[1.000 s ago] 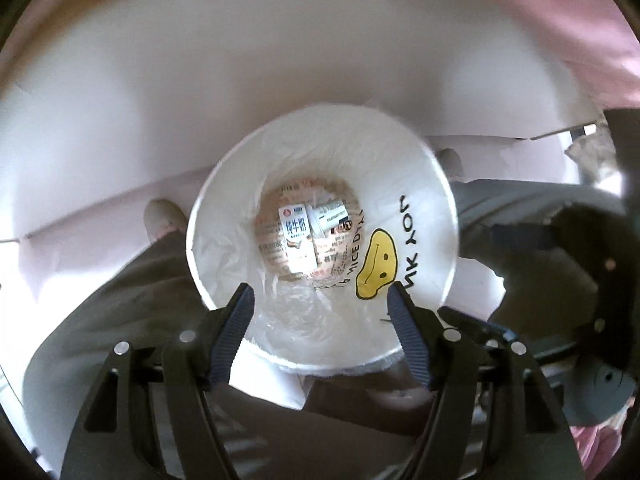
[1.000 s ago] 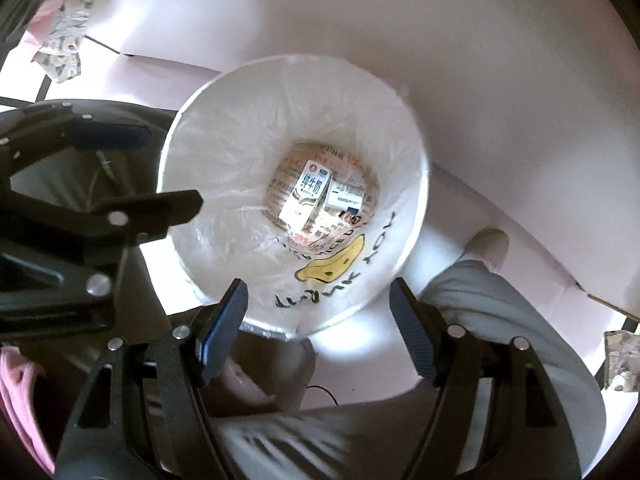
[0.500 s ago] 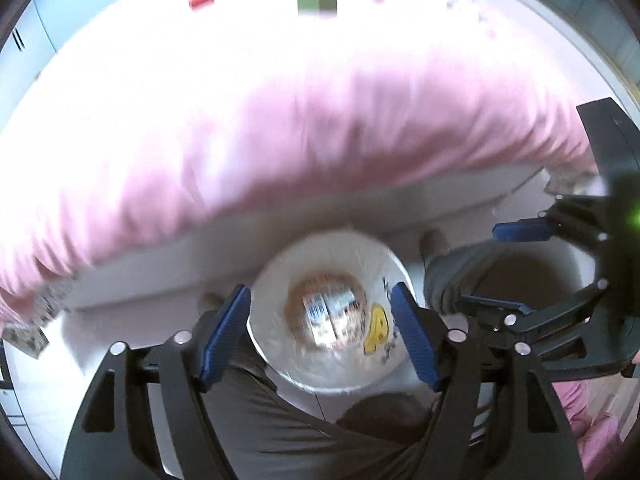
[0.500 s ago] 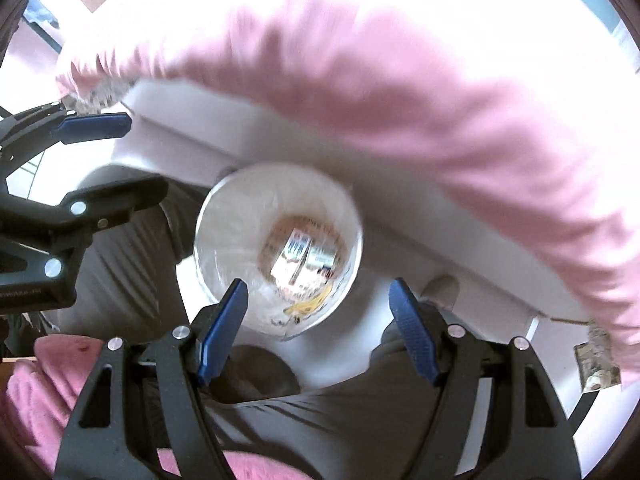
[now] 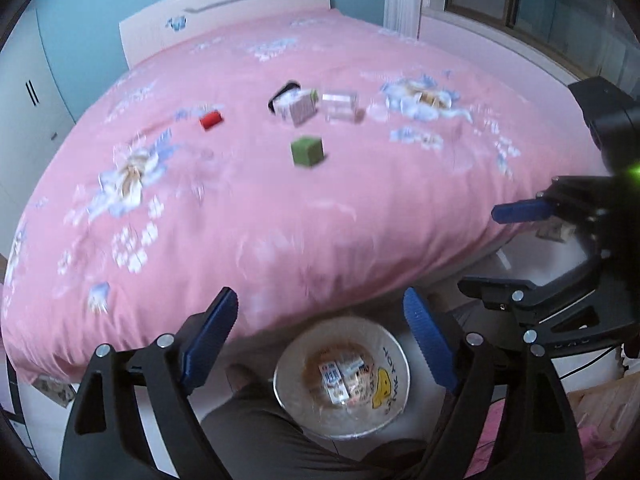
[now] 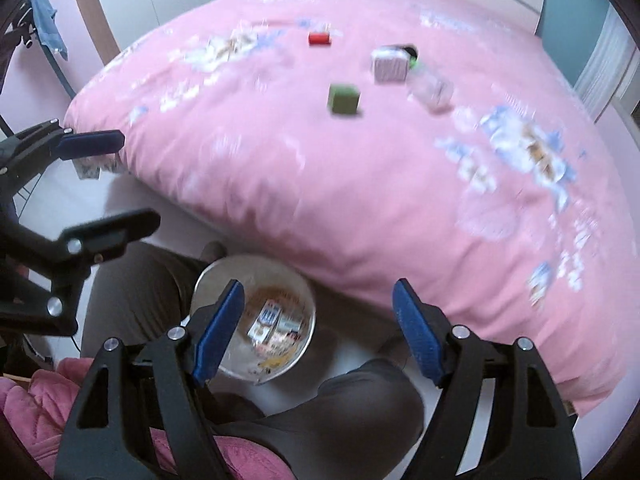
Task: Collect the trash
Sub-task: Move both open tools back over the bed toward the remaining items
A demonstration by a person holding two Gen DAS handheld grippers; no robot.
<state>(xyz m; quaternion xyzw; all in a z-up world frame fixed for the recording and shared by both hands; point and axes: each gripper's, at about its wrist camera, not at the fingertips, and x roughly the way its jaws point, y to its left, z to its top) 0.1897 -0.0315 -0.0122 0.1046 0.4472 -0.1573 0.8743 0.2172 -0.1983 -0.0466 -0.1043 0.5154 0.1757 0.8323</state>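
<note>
A white bin [image 5: 396, 364] lined with a smiley-print bag stands on the floor by the bed and holds several cartons; it also shows in the right wrist view [image 6: 304, 300]. On the pink bedspread lie a green box [image 5: 307, 151], a red item [image 5: 211, 120], a pale carton [image 5: 299, 108] and a clear plastic box [image 5: 340, 107]. The right wrist view shows the green box [image 6: 343, 99], the red item [image 6: 319, 38], the carton [image 6: 390, 65] and the clear box [image 6: 431, 87]. My left gripper [image 5: 322, 344] and right gripper [image 6: 318, 326] are both open and empty, high above the bin.
The pink bed [image 5: 240, 200] fills most of both views, with a headboard [image 5: 224, 12] behind. A person's legs in grey trousers [image 6: 132, 300] flank the bin. A wardrobe [image 5: 24, 92] stands at the left, a window [image 5: 540, 4] at the right.
Both grippers have risen from close over the bin and tilted up, so the bed top and its scattered items have come into view. Both stay open.
</note>
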